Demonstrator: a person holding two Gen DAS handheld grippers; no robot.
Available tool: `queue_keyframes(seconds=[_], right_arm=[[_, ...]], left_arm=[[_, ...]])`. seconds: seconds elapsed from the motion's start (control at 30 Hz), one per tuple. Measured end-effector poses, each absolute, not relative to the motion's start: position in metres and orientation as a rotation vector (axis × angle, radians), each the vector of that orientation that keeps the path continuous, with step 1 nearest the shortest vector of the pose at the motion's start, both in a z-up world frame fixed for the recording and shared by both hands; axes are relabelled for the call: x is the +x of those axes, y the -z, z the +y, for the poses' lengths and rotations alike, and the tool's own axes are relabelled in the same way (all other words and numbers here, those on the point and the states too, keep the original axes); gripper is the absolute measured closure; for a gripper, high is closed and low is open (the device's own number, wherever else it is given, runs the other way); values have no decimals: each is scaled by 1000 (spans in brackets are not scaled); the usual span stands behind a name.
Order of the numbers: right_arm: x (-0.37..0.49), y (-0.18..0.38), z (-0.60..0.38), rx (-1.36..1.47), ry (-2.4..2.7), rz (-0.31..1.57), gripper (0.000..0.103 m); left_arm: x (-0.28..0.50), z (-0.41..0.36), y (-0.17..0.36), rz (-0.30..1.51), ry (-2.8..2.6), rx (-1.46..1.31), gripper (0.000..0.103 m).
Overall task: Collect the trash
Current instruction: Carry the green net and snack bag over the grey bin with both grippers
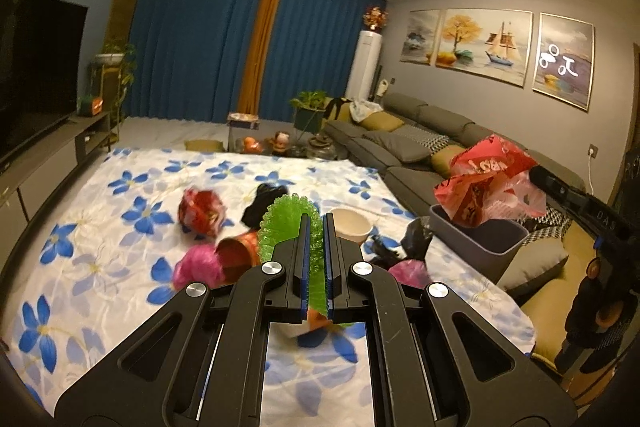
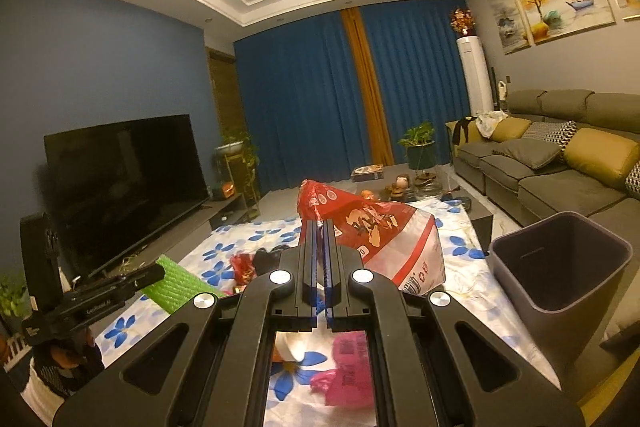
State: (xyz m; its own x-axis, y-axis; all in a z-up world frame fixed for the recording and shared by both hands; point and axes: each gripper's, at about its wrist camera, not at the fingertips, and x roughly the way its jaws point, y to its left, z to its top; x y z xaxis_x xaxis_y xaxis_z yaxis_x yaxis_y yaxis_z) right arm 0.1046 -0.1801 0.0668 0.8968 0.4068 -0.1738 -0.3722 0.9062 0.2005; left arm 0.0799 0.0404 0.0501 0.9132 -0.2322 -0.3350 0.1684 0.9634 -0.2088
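Bin (image 2: 560, 263) interior only from right tool (image 2: 319, 227).

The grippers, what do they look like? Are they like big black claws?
Kind of! The left gripper and the right gripper look the same: chunky black frames with long cut-out holes, round silver bolts at the joints, and two flat straight jaws edged in blue. The left one has small white lettering on its side, too small to read. No cables or sleeves show.
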Motion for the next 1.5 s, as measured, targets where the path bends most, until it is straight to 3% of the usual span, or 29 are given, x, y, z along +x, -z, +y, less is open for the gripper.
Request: queue_keyframes(seconds=[0.6,1.07,1.5], right_arm=[[121,-57,-285,239,-129,162,99],[160,-34,-348,313,-6,192,99],[187,-21,-360,316,23,241,99]], left_arm=[[180,-132,-101,313,515,-104,98],[264,-251,-75,382,650,-96,98],[307,-298,-43,468,668,-76,98]])
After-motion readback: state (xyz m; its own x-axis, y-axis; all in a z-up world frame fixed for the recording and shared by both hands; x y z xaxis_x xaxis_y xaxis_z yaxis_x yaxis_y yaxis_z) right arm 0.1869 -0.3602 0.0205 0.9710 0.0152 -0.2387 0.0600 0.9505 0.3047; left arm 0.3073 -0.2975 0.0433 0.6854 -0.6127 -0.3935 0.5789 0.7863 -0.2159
